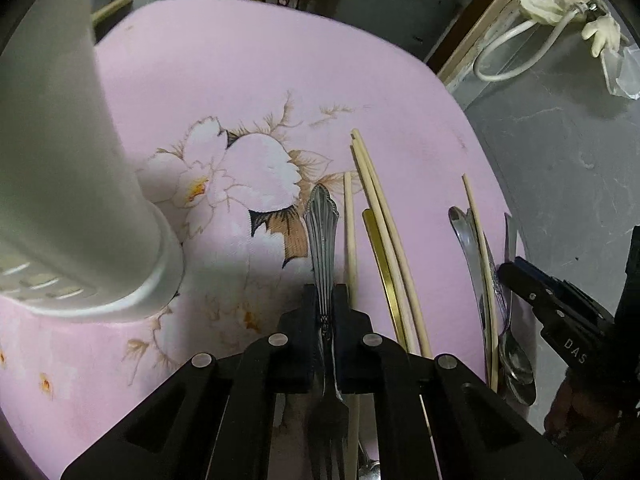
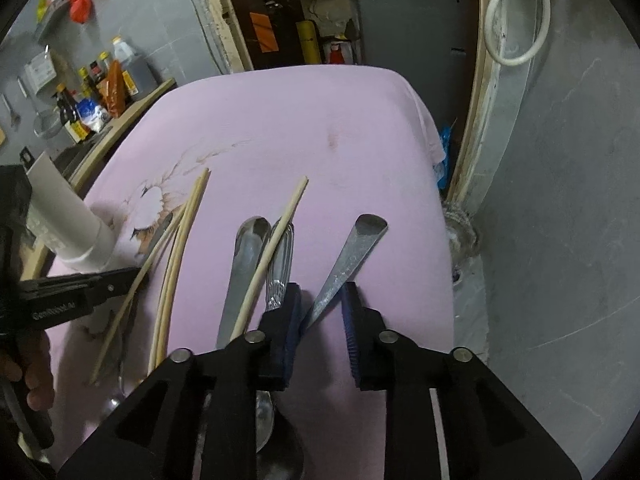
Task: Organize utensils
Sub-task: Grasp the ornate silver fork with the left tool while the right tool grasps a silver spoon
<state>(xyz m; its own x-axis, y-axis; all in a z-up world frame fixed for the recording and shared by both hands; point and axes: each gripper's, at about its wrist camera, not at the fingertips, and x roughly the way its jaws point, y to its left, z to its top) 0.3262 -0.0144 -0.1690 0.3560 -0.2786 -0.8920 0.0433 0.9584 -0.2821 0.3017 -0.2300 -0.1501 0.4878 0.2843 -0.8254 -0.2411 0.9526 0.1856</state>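
On the pink flowered table (image 1: 248,60), a loose row of cutlery and chopsticks is laid out. The left tongs (image 1: 325,300) are seen clamped almost fully on the ornate handle of a fork (image 1: 322,224), whose tines lie below them at the near edge. The right tongs (image 2: 320,308) are seen part-open around a flat spoon handle (image 2: 352,256); contact seems to be made by the left pad only, with a gap at the right, so a firm hold cannot be confirmed.

To do this step well, the fork should be lifted straight up before being swung aside, so that the chopstick (image 1: 350,232) just beside it is not dragged along. The right tongs would best be closed fully on the handle before any lift.

At the far left a tall white slotted holder (image 1: 80,200) stands on the table. Its inside is hidden from both views, so its contents cannot be told.
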